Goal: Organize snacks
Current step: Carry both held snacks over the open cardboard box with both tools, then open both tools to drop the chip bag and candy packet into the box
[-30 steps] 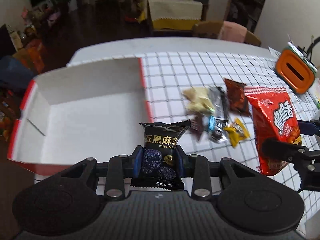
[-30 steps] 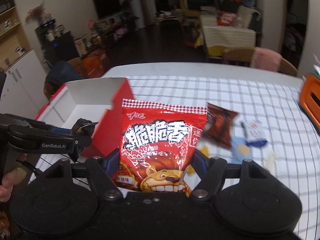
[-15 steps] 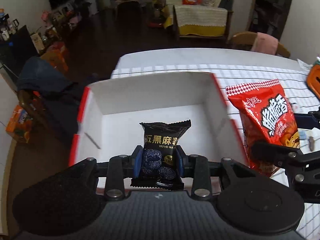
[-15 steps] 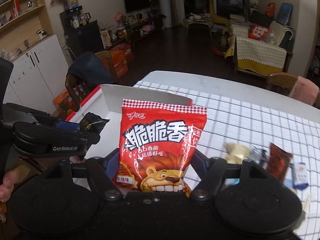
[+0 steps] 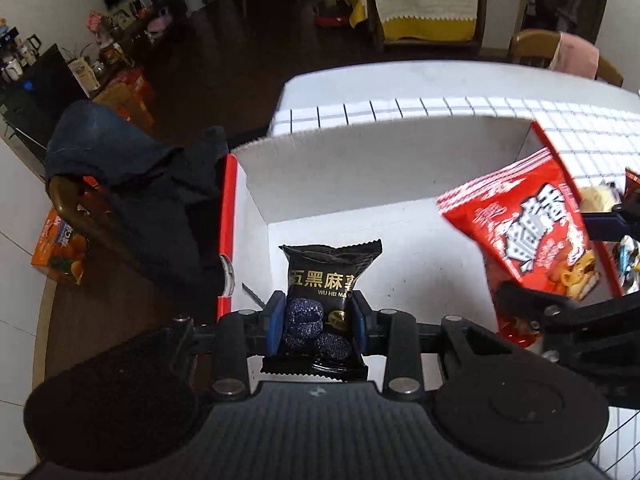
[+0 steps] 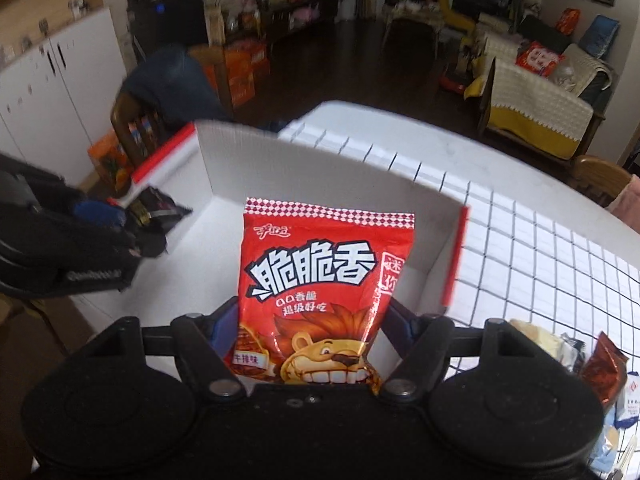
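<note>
My left gripper point(image 5: 316, 326) is shut on a small black snack packet point(image 5: 326, 280) with gold lettering, held upright over the white cardboard box point(image 5: 360, 164) with red edges, near its left wall. My right gripper point(image 6: 312, 322) is shut on a red snack bag point(image 6: 320, 276) with a cartoon lion, also over the box, toward its right side. In the left wrist view the red bag point(image 5: 532, 236) hangs at the right. In the right wrist view the left gripper point(image 6: 132, 216) with its black packet shows at the left edge of the box point(image 6: 320, 168).
Several loose snack packets point(image 6: 576, 356) lie on the checked tablecloth point(image 6: 540, 256) right of the box. A wooden chair draped with dark clothes point(image 5: 132, 184) stands just left of the box. The table edge runs behind the box; dark floor lies beyond.
Both grippers have carried their snacks leftward from the loose pile to above the box and sunk a little. The right gripper has rolled. Neither grip has changed.
</note>
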Demonstrator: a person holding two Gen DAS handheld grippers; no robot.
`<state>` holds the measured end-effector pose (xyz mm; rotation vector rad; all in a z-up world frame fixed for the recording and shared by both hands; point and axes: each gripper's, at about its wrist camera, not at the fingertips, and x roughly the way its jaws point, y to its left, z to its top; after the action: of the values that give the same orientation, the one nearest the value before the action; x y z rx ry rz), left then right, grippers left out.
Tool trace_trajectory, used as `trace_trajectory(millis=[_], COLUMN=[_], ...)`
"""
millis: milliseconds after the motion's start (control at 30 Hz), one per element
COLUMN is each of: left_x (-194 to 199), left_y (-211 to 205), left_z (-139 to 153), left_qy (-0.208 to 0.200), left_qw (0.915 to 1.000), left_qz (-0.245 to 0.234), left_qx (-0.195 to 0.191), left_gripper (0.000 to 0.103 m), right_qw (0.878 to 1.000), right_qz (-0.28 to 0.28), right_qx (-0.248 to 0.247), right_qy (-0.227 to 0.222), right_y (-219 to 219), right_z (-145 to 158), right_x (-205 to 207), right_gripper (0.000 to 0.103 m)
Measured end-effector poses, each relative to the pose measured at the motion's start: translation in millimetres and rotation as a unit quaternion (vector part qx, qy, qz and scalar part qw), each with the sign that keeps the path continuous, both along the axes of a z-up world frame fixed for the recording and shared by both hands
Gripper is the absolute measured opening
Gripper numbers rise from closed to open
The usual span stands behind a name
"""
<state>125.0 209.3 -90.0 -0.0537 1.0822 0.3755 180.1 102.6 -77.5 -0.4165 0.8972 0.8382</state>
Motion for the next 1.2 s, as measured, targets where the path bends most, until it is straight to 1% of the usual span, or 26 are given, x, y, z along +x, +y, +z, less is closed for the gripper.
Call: trace_trajectory(millis=[133, 233, 300, 600, 733, 900, 1033, 1167, 1200], left_x=[7, 11, 13, 11, 10, 6, 4, -2, -5], left_y=[2, 1, 0, -5, -6, -8, -6, -9, -10], left_z=[-12, -23, -29, -48, -51, -49, -44, -35, -31], left_qy=[0.02, 0.042, 0.054, 0.089, 0.093, 0.092, 0.084, 0.068, 0.063], left_qw=[0.9997, 0.9988, 0.9981, 0.9952, 0.9948, 0.9949, 0.9956, 0.9967, 0.997], left_qz=[-0.015, -0.026, -0.03, -0.04, -0.039, -0.037, -0.033, -0.031, -0.03], left_qx=[-0.001, 0.0, -0.002, -0.013, -0.014, -0.018, -0.026, -0.033, -0.034], left_gripper=[0.033, 0.033, 0.033, 0.034, 0.034, 0.034, 0.04, 0.043, 0.043], right_qw=[0.999, 0.998, 0.998, 0.995, 0.993, 0.994, 0.995, 0.996, 0.997], right_qz=[0.008, 0.016, 0.024, 0.031, 0.031, 0.027, 0.028, 0.024, 0.023], right_qx=[-0.026, -0.044, -0.055, -0.085, -0.093, -0.084, -0.074, -0.057, -0.052], right_qy=[0.021, 0.037, 0.032, 0.05, 0.06, 0.063, 0.063, 0.06, 0.059], right_y=[12, 21, 25, 37, 42, 38, 30, 26, 24], right_z=[-21, -31, -34, -47, -51, -49, -46, -37, -33], right_x=[4, 6, 4, 8, 9, 8, 5, 0, 0], right_gripper=[0.073, 0.073, 0.073, 0.073, 0.073, 0.073, 0.074, 0.075, 0.076])
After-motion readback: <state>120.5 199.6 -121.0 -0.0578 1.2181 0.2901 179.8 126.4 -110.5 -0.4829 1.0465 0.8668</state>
